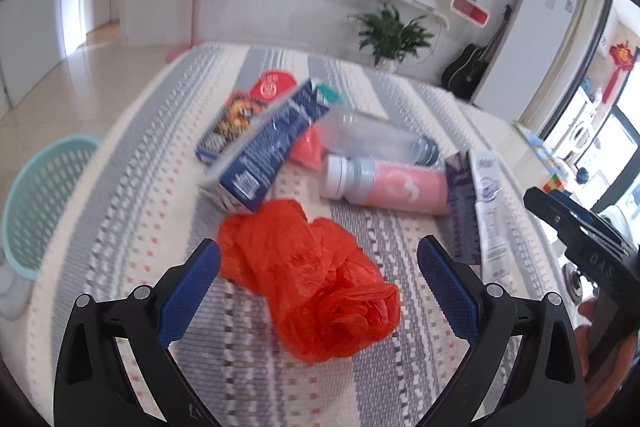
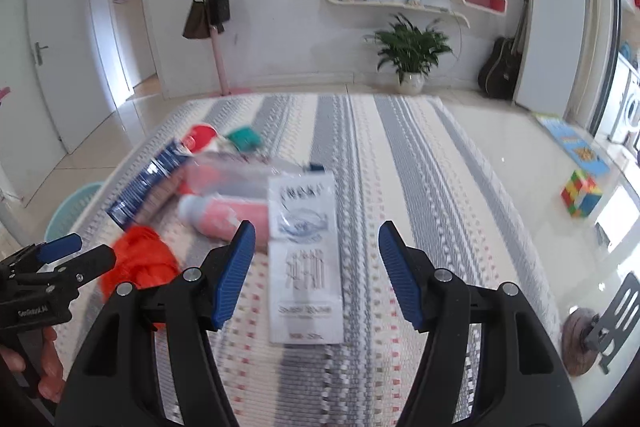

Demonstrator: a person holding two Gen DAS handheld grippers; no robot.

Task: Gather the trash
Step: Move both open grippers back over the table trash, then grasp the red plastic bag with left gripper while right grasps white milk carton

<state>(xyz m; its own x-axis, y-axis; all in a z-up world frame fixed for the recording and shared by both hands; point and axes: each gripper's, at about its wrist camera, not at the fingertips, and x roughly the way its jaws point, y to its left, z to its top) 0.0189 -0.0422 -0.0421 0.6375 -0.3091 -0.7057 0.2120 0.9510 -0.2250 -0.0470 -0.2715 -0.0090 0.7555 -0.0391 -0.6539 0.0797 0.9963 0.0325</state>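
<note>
Trash lies on a striped mat (image 1: 132, 195). A crumpled orange plastic bag (image 1: 312, 279) lies between the fingers of my open left gripper (image 1: 320, 251), which is empty. Beyond it lie a blue carton (image 1: 268, 147), a pink bottle (image 1: 384, 185), a clear bottle (image 1: 376, 137), a red snack packet (image 1: 248, 107) and a white sachet (image 1: 490, 211). My open right gripper (image 2: 316, 239) hovers over the white sachet (image 2: 306, 259), empty. The orange bag (image 2: 140, 263) and the pink bottle (image 2: 228, 217) show to its left.
A teal mesh basket (image 1: 38, 199) stands on the floor left of the mat. A colourful cube (image 2: 580, 193) and a blue book (image 2: 572, 143) lie on the floor to the right. A potted plant (image 2: 412, 55), guitar and fridge stand by the far wall.
</note>
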